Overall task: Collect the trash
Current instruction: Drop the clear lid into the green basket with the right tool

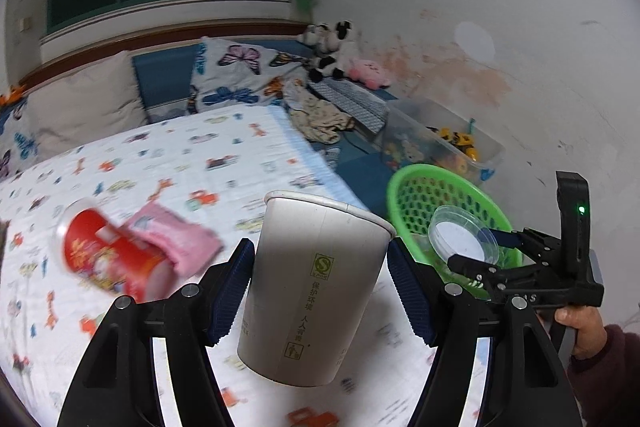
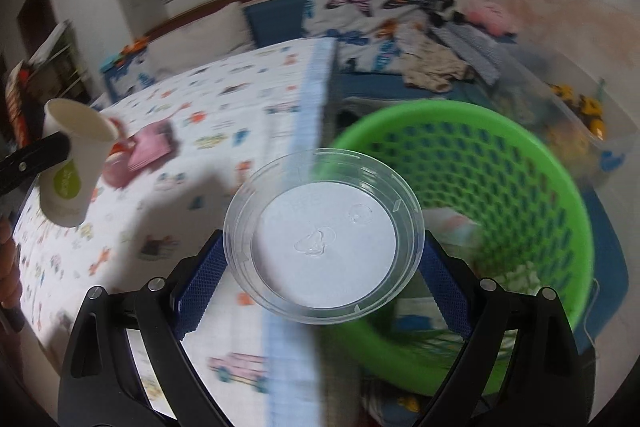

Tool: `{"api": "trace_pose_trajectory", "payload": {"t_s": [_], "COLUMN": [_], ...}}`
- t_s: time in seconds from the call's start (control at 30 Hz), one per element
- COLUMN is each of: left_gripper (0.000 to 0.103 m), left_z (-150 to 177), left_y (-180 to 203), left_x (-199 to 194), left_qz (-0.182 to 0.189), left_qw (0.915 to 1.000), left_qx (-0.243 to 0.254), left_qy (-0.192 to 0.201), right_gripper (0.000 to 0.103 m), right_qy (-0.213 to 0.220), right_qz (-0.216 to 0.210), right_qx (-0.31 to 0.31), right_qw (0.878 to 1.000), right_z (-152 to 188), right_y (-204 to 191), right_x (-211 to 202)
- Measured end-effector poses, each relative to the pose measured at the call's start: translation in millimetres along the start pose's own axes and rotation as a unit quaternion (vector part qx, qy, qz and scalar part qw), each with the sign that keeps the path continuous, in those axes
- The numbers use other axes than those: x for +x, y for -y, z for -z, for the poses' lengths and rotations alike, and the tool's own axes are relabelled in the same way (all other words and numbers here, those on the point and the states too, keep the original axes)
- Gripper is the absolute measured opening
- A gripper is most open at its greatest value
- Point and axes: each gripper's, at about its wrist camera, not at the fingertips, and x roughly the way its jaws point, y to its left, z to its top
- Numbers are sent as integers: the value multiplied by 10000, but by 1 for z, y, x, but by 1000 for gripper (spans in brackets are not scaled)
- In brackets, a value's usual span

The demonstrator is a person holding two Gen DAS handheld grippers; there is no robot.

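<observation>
Right wrist view: a clear plastic lid [image 2: 324, 239] sits centre frame, clamped by the right tool [image 2: 322, 267], half over the green basket [image 2: 560, 195] at right. The left tool [image 1: 320, 291] grips a paper cup [image 1: 316, 291] above the bed [image 1: 240, 155]. A red can [image 1: 108, 263] and pink packet [image 1: 176, 239] lie at lower left. Carrying step; next, each piece likely needs moving over the basket mouth before release.

patterned bedspread [image 1: 224, 163], butterfly pillow [image 1: 244, 75], plush toys [image 1: 332, 47], toy bin [image 1: 448, 143]
</observation>
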Motion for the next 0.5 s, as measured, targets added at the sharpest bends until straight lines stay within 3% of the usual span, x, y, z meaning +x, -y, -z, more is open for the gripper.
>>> {"api": "trace_pose_trajectory", "payload": {"t_s": [0.5], "left_gripper": [66], "left_z": [-30], "left_y": [73], "left_x": [51], "left_qz": [465], "left_qw": [9975], "left_qx": [508], "left_qy": [-168], "right_gripper": [93], "right_qy": [-152], "right_qz": [469], "right_qx": [782], "right_qw": [9957], "right_z": [15], "right_y": [83], "right_x": [4]}}
